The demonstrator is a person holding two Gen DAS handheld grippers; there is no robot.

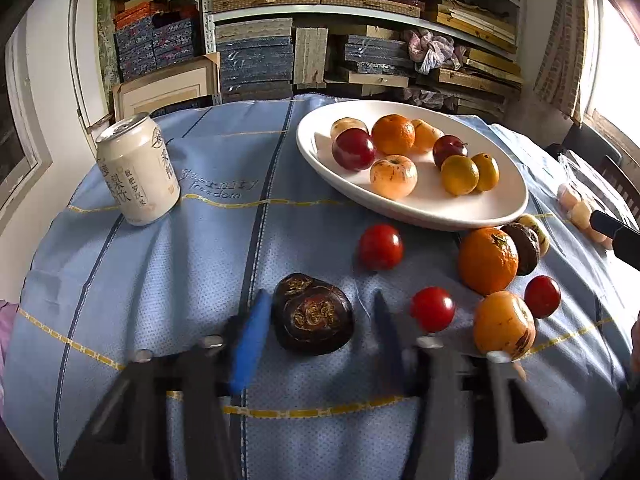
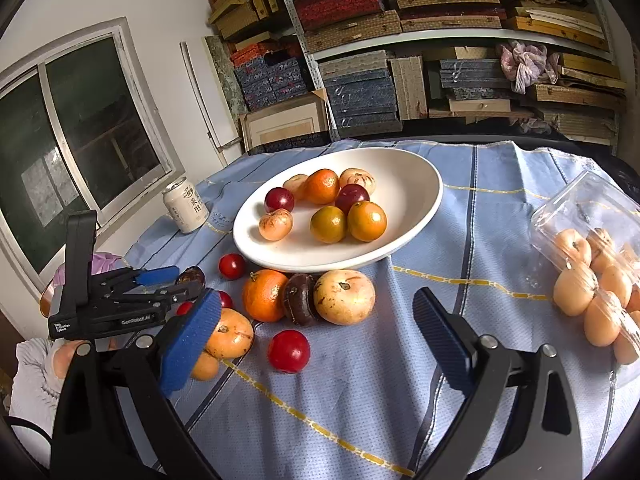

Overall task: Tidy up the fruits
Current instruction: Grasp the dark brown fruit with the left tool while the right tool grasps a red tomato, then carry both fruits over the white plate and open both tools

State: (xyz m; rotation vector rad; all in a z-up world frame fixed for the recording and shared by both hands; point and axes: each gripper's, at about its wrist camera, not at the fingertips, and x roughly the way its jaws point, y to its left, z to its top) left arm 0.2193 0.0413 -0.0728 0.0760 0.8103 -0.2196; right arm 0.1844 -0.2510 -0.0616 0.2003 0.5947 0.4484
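A white oval plate (image 1: 400,204) (image 2: 404,200) holds several fruits: oranges, dark red plums and pale ones. On the blue cloth in front of it lie red cherry tomatoes (image 1: 380,246), an orange (image 1: 487,260) (image 2: 264,295), a dark brown fruit (image 2: 300,300) and pale yellow fruits (image 2: 345,297). Another dark brown, wrinkled fruit (image 1: 313,315) (image 2: 193,276) lies between the fingers of my left gripper (image 1: 320,296) (image 2: 188,280). The blue left pad is against it, and a sliver of cloth shows at the right finger. My right gripper (image 2: 318,298) stands wide open with nothing between its fingers.
A white drink can (image 1: 138,170) (image 2: 187,210) stands at the left of the cloth. A clear plastic box (image 2: 592,240) of pale fruits lies on its side at the right. Shelves of stacked boxes fill the back wall. A person's hand and sleeve (image 2: 36,376) hold the left gripper.
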